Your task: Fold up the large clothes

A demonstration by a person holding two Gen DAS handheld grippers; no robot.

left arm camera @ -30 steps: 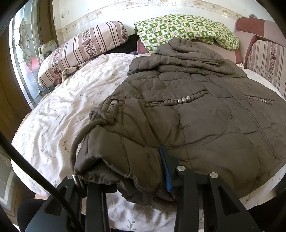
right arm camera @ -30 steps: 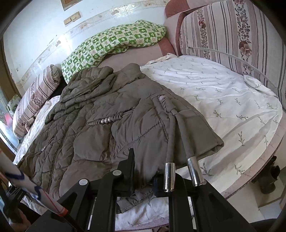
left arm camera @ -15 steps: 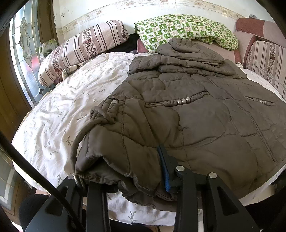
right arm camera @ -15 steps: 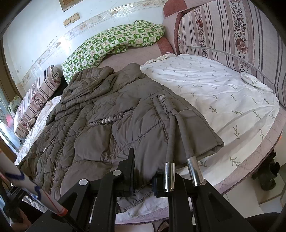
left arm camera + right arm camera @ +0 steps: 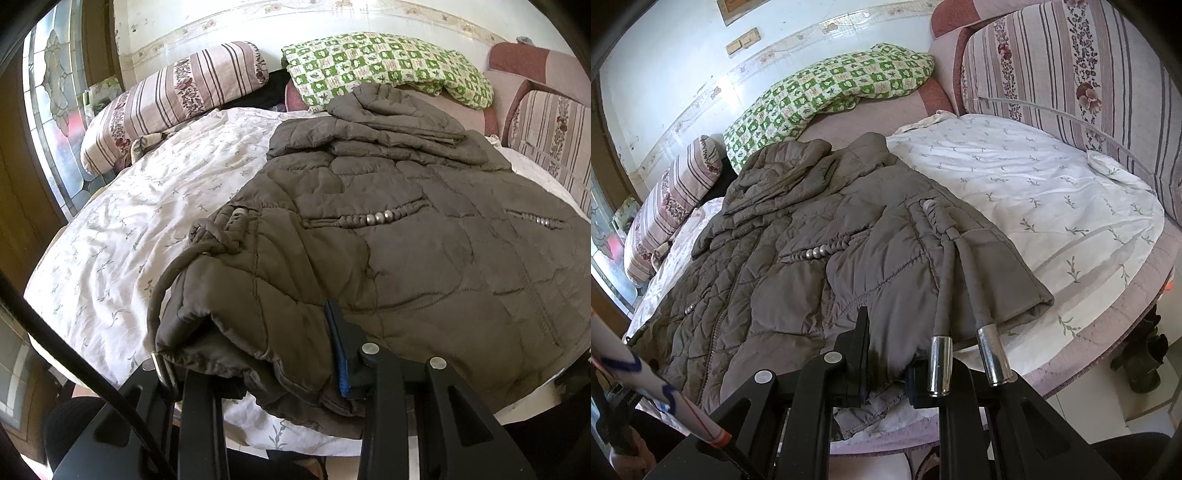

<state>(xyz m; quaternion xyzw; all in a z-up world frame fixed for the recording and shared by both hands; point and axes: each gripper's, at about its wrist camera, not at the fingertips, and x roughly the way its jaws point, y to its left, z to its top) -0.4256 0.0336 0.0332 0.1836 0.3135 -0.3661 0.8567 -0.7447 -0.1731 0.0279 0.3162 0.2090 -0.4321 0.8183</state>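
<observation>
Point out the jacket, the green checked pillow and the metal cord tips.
jacket (image 5: 424, 266): left wrist view, quilted front panel.
green checked pillow (image 5: 384, 66): left wrist view, middle.
metal cord tips (image 5: 941, 365): right wrist view, left tip's sleeve.

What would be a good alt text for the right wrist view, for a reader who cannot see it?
The right gripper has its fingers closed on the near hem of a brown quilted coat spread on a round bed. Two metal-tipped drawcords hang over the gripper. A green checked pillow lies behind.
</observation>
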